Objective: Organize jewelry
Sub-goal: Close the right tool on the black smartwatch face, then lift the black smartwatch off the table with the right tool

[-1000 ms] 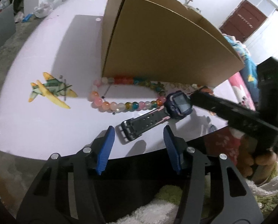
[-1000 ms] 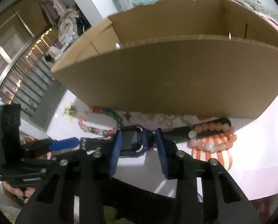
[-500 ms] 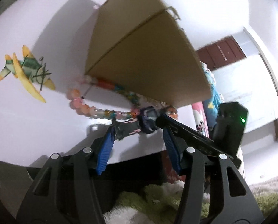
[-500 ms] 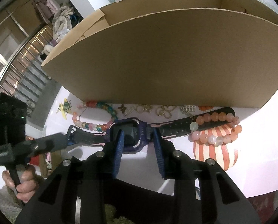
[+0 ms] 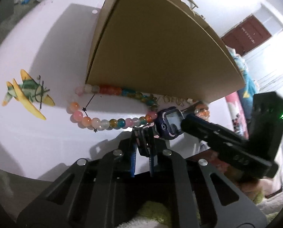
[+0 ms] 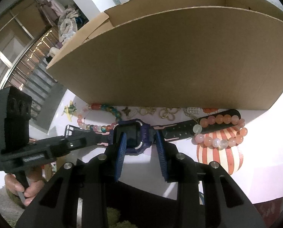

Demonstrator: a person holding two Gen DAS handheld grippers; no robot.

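Observation:
A dark purple smartwatch (image 5: 170, 123) lies on the white table (image 5: 37, 133) in front of a cardboard box (image 5: 160, 57). My left gripper (image 5: 143, 140) is closing its jaws, and the blue pads pinch the watch's buckle-end strap between them. My right gripper (image 6: 140, 138) is shut on the watch body (image 6: 133, 133), pads on either side of the case. The other strap (image 6: 181, 131) runs right, under a pink and orange bead bracelet (image 6: 223, 131). A multicolour bead bracelet (image 5: 111, 122) lies just beyond the watch.
Gold chains and small charms (image 6: 166, 112) lie along the foot of the box (image 6: 179, 66), whose tall wall stands close behind the jewelry. A plane sticker (image 5: 27, 95) and a striped balloon sticker (image 6: 217, 155) mark the table. A hand (image 6: 27, 190) grips the left tool.
My left gripper's jaws went from wide apart to pinched on the watch strap. The right gripper kept its hold on the watch body.

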